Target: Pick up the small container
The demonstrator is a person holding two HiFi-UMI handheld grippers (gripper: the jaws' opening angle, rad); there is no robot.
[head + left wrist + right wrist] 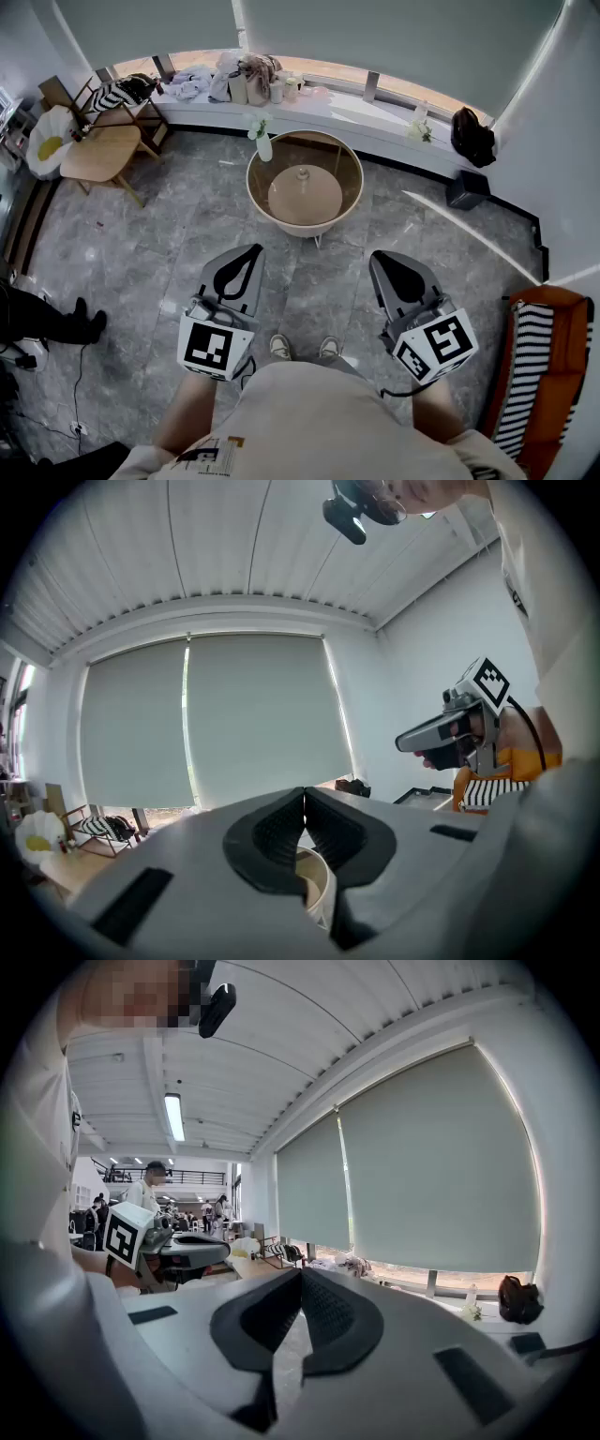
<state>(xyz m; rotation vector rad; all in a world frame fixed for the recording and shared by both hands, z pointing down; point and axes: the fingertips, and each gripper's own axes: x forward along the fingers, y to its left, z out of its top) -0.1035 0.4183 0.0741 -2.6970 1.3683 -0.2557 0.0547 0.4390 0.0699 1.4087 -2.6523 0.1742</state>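
Observation:
A small pale container [302,174] stands at the middle of the round glass-topped table [349,202], ahead of me on the floor. A white vase with flowers [263,142] sits at the table's far left rim. My left gripper [247,251] is held level short of the table, shut with nothing in it. My right gripper [382,257] hangs beside it, also shut and holding nothing. In the left gripper view the pads [281,834] meet, and the table's rim [317,881] shows below them. In the right gripper view the pads [323,1312] touch too.
A wooden chair [99,153] stands at the far left. The window ledge [345,105] carries bags and clutter. A black bag [472,134] and a black box [466,188] are at the right, with a striped orange seat [541,373] closer. A person's legs [49,320] lie at the left.

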